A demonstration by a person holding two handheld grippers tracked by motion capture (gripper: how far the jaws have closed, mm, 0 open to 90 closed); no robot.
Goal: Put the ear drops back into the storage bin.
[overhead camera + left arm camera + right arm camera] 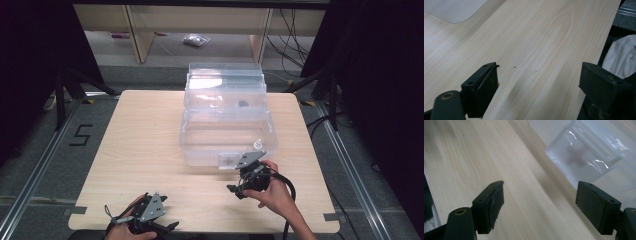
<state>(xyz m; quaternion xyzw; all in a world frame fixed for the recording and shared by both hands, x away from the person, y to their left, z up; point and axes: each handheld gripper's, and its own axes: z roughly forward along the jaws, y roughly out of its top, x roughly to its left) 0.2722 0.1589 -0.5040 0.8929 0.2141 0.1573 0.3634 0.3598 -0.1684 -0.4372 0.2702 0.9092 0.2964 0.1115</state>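
A clear plastic box (200,150) stands at the middle back of the wooden table (145,145), its lid (225,82) tipped open behind it. My right gripper (240,187) is just in front of the box's front latch (227,160), held in a hand and pointing left. In the right gripper view the right gripper (540,185) is open over bare wood, with the clear latch (584,157) off to the upper right. My left gripper (167,226) rests at the table's front edge. It is open in the left gripper view (539,70), with nothing between its fingers.
A small white-capped item (258,145) and a small dark piece (243,104) lie in the box. A corner of the clear box (454,12) lies ahead of the left gripper. White cloth (621,57) lies past the table edge. Black stands (65,85) flank the table.
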